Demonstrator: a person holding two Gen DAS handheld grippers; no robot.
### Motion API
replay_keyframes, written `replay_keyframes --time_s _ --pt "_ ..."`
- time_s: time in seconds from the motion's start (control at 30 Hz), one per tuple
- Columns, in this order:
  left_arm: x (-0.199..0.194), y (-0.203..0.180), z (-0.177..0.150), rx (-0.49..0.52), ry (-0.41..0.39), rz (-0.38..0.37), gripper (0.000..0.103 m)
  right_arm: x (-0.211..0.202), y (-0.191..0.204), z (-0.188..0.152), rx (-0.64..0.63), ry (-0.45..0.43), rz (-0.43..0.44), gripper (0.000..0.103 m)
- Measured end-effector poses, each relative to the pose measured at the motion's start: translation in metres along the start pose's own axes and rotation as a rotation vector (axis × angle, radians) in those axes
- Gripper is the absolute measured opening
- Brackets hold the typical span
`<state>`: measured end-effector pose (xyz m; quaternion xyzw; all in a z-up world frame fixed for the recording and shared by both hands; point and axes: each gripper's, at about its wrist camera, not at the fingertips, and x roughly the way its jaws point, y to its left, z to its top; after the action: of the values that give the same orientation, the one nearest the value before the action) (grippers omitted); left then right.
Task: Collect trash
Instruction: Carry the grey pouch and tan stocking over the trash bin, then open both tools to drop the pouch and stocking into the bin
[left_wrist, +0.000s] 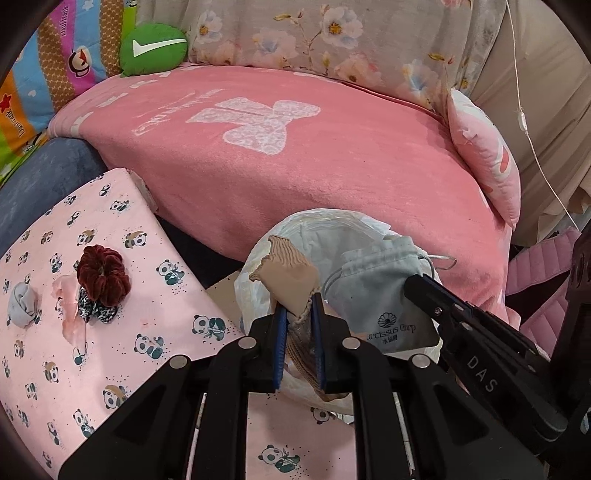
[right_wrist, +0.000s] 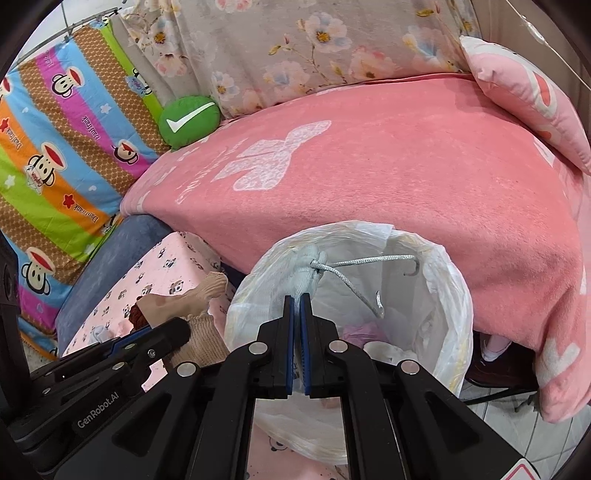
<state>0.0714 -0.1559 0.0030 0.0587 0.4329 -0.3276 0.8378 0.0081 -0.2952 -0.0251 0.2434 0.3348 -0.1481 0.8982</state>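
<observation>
My left gripper (left_wrist: 298, 314) is shut on a beige sock (left_wrist: 286, 277) and holds it at the near left rim of a bin lined with a white plastic bag (right_wrist: 448, 295). My right gripper (right_wrist: 297, 299) is shut on a pale grey drawstring pouch (left_wrist: 376, 295) with silver cords (right_wrist: 354, 280), held over the bin's mouth. The sock also shows in the right wrist view (right_wrist: 199, 314), left of the bin. A dark red scrunchie (left_wrist: 103, 275), a grey cloth ball (left_wrist: 23, 304) and a black-and-white scrap (left_wrist: 96, 310) lie on the panda-print surface (left_wrist: 155, 258).
A pink blanket (left_wrist: 295, 173) covers the sofa behind the bin. A green cushion (left_wrist: 153, 48), a striped cartoon quilt (right_wrist: 59, 158) and a pink pillow (left_wrist: 487, 155) lie around it. Crumpled waste (right_wrist: 362, 332) sits inside the bin.
</observation>
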Motion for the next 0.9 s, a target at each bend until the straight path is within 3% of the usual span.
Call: replay_keyframes --time_s 0.13,0.2,0.37,0.47,0.6,0.77,0.9 --pt "0.003 -0.003 0.000 0.001 0.004 -0.004 0.016 0.000 -0.007 0.001 0.012 -0.001 -0.010 0.006" --pt "0.004 -0.002 0.000 -0.006 0.003 0.001 0.023 0.000 -0.010 0.001 0.018 -0.001 -0.014 0.006" --pt "-0.002 -0.002 0.000 -0.007 -0.028 0.024 0.055 -0.001 -0.014 0.001 0.032 -0.006 -0.014 0.011" --pt "-0.005 0.000 0.000 -0.009 -0.040 0.041 0.058 -0.001 -0.011 0.001 0.030 -0.008 -0.012 0.013" --pt "-0.009 0.010 0.000 -0.034 -0.047 0.062 0.058 -0.002 -0.005 0.000 0.018 -0.010 -0.006 0.029" --pt "-0.015 0.027 -0.003 -0.076 -0.055 0.080 0.058 -0.002 0.007 0.000 0.000 -0.006 0.007 0.029" --pt "-0.020 0.040 -0.006 -0.105 -0.061 0.092 0.058 -0.002 0.020 -0.002 -0.018 -0.004 0.016 0.037"
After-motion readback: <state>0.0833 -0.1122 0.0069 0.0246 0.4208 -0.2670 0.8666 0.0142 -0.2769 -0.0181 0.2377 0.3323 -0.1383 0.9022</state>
